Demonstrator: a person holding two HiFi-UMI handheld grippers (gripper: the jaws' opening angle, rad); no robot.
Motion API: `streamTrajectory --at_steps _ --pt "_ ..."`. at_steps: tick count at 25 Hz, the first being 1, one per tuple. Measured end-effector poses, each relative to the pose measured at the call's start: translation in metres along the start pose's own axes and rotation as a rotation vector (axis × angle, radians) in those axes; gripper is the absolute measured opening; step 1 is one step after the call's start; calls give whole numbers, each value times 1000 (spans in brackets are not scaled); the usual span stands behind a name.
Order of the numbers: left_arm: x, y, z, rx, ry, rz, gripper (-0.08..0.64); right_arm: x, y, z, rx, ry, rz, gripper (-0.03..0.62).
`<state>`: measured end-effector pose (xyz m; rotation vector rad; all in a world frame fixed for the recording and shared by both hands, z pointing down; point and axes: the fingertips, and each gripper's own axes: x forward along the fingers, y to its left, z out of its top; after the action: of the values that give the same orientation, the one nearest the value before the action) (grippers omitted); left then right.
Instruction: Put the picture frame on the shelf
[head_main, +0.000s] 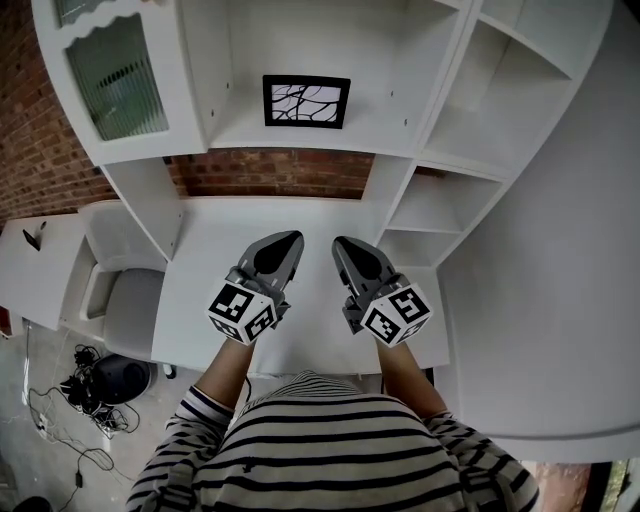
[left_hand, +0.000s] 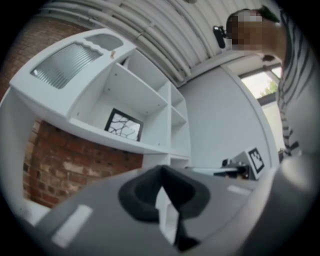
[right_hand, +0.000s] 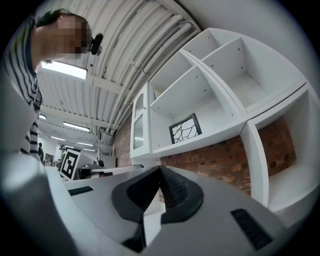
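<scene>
Grey left hand-held gripper (head_main: 290, 240) and right hand-held gripper (head_main: 341, 244), both shut and empty, hover above white tabletop (head_main: 215, 260); black picture frame (head_main: 306, 101) stands on white shelf (head_main: 400, 135), placement apparently done, withdrawal next.

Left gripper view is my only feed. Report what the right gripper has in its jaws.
Observer: Nothing. The right gripper is shut, with its jaws together and empty.
Operator: Give me both grippers' place over the desk.
Observer: In the head view the left gripper and the right gripper sit side by side over the desk. They are apart from each other, with their tips toward the shelves.
Operator: Say what stands beside the desk.
Observer: A chair, at the desk's left side in the head view.
</scene>
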<state>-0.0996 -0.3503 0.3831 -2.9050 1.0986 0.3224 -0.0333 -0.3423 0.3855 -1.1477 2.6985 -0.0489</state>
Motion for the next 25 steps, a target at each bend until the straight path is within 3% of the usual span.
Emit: streamTrajectory --at_steps 4,12,20,25 --pt "-15 -13 -25 -65 3 -34 8 -19 9 -27 34 24 11 9" --pt "-48 -50 -59 -74 35 -118 8 -46 31 -57 19 94 32 9" --pt "-60 -57 -59 -122 21 -137 8 -57 53 -60 17 85 101 9" --pt "-66 -60 -58 -151 10 -136 8 -59 57 -57 48 71 79 8"
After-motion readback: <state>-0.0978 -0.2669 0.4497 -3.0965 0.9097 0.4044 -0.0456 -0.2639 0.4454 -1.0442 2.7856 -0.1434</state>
